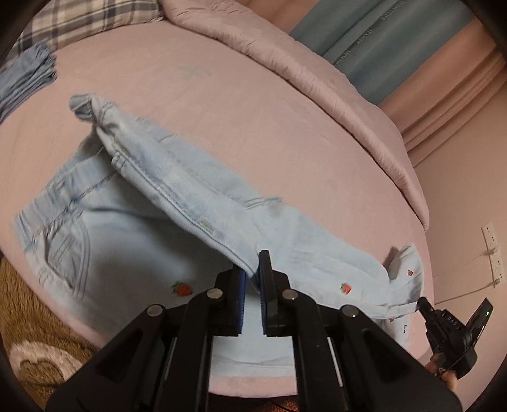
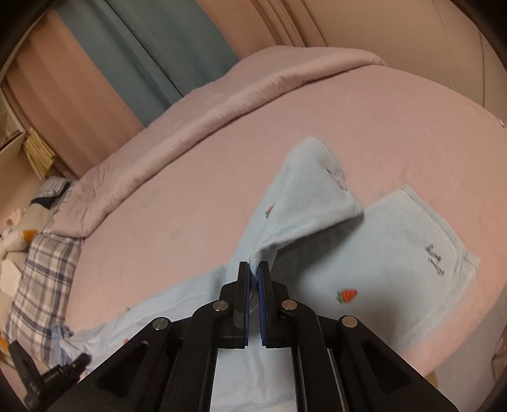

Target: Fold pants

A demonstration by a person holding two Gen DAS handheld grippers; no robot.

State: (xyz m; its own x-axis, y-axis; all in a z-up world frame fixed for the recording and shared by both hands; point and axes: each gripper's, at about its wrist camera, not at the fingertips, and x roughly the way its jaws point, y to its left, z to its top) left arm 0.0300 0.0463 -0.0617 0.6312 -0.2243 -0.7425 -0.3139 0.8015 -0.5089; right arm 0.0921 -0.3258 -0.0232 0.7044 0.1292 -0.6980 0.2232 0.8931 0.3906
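Observation:
Light blue pants [image 1: 177,177] with small strawberry patches lie on the pink bed [image 1: 253,104]. The waist and back pocket [image 1: 57,244] rest flat at the left. One leg is lifted along its side seam and drapes over the other. My left gripper [image 1: 252,269] is shut on that seam edge. At the right edge, my right gripper [image 1: 421,305] pinches the same leg near its hem. In the right wrist view my right gripper [image 2: 255,269] is shut on a raised fold of the pants [image 2: 396,253]; the lower leg lies flat beneath. The left gripper [image 2: 80,361] shows at bottom left.
A stack of folded blue garments [image 1: 28,79] sits at the bed's far left beside a plaid pillow [image 1: 95,19]. A pink quilt [image 1: 285,57] is bunched along the far side. A brown rug [image 1: 31,317] lies below the bed edge. Wall sockets [image 1: 492,250] are at the right.

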